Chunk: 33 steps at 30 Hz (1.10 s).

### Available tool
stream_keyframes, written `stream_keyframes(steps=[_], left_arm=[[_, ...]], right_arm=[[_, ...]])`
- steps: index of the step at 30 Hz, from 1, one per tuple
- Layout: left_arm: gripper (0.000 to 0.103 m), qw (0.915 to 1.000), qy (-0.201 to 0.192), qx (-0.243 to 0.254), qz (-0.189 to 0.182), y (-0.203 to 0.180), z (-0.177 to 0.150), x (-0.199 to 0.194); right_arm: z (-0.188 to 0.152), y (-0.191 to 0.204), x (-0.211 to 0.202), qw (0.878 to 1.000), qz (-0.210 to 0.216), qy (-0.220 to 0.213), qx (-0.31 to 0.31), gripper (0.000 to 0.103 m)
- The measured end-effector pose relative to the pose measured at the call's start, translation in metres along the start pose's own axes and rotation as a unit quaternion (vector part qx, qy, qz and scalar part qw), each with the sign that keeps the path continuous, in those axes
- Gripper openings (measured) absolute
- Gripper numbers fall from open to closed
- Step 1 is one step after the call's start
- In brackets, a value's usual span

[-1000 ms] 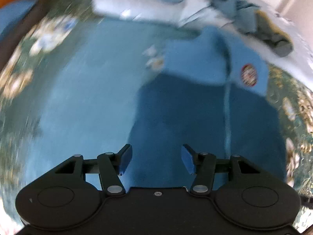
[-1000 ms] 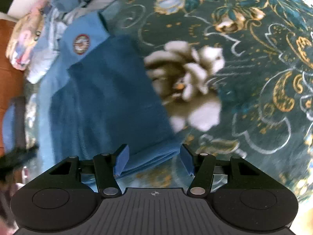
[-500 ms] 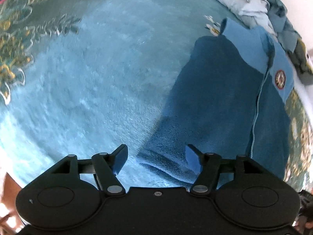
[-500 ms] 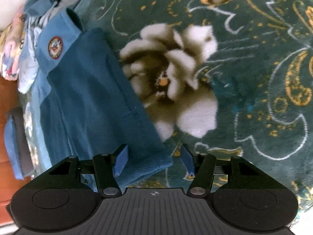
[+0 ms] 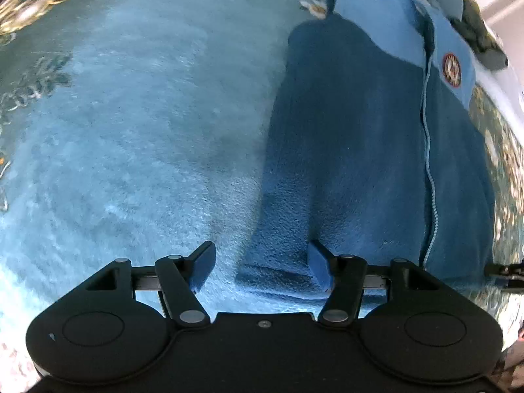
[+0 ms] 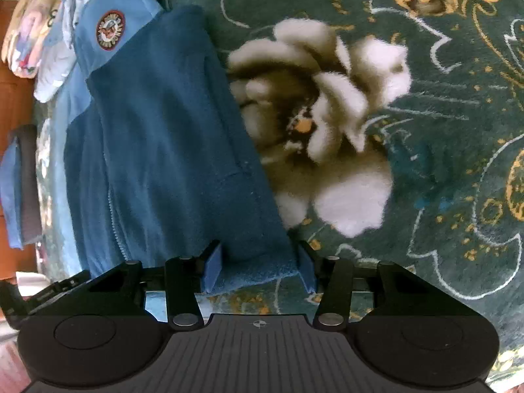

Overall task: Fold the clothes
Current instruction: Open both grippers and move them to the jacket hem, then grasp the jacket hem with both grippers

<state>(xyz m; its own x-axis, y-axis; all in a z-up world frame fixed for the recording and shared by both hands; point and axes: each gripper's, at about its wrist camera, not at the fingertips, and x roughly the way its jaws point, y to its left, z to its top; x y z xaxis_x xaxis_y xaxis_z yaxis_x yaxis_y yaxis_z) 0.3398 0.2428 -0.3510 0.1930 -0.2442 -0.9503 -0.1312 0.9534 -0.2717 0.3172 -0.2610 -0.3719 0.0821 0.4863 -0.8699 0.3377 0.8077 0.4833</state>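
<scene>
- Right now the blue fleece jacket (image 5: 353, 137) lies flat on a patterned blanket (image 6: 442, 131), zipper side up, sleeves folded in so it makes a long narrow panel.
- Seen from the left wrist, the jacket fills the 1 to 4 o'clock part of the view, with its light-blue yoke and collar toward 1 o'clock and its hem toward 6 o'clock.
- Its zipper (image 5: 427, 150) runs lengthwise down the panel, and a round red badge (image 5: 452, 69) sits on the light-blue yoke just beside it.
- The left gripper (image 5: 260, 268) is spread wide and grasps nothing; the near left hem corner of the jacket lies between its fingers, the right finger resting over the fleece and the left one over the pale blue part of the blanket.
- Seen from the right wrist, the jacket runs from 11 o'clock down to 6 o'clock, with a large cream flower (image 6: 321, 124) of the blanket just beside its edge at 1 o'clock.
- The right gripper (image 6: 258, 270) is likewise spread, its two fingers straddling the near right hem corner without clamping it.
- A heap of other clothes (image 6: 42, 39) lies beyond the collar at 10 o'clock in the right view.
</scene>
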Motion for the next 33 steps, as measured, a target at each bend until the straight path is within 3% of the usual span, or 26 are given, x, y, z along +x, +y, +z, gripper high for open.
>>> stream_keyframes(steps=[7,12,15,23,27,33], left_arm=[[0.062,0.9995,0.025,0.015,-0.007,-0.004,0.002,0.013],[0.062,0.9992,0.027,0.023,-0.016,-0.009,0.0,0.015],[0.062,0.9986,0.028,0.043,-0.012,-0.016,-0.002,0.018],[0.062,0.9982,0.03,0.04,-0.033,-0.014,0.0,0.019],[0.058,0.9982,0.026,0.017,-0.052,-0.005,0.001,0.012],[0.054,0.9902,0.018,-0.09,-0.105,0.028,0.001,0.008]], right_arm=[[0.004,0.0,0.003,1.0,0.007,0.012,-0.007,0.047],[0.006,0.014,0.002,0.999,-0.003,0.01,-0.033,0.03],[0.005,0.021,0.002,0.999,-0.014,0.01,-0.044,0.026],[0.008,0.031,0.005,0.998,-0.031,0.018,-0.051,0.025],[0.006,0.027,0.002,0.998,-0.027,0.016,-0.046,0.025],[0.006,0.026,0.003,0.998,-0.029,0.016,-0.047,0.025]])
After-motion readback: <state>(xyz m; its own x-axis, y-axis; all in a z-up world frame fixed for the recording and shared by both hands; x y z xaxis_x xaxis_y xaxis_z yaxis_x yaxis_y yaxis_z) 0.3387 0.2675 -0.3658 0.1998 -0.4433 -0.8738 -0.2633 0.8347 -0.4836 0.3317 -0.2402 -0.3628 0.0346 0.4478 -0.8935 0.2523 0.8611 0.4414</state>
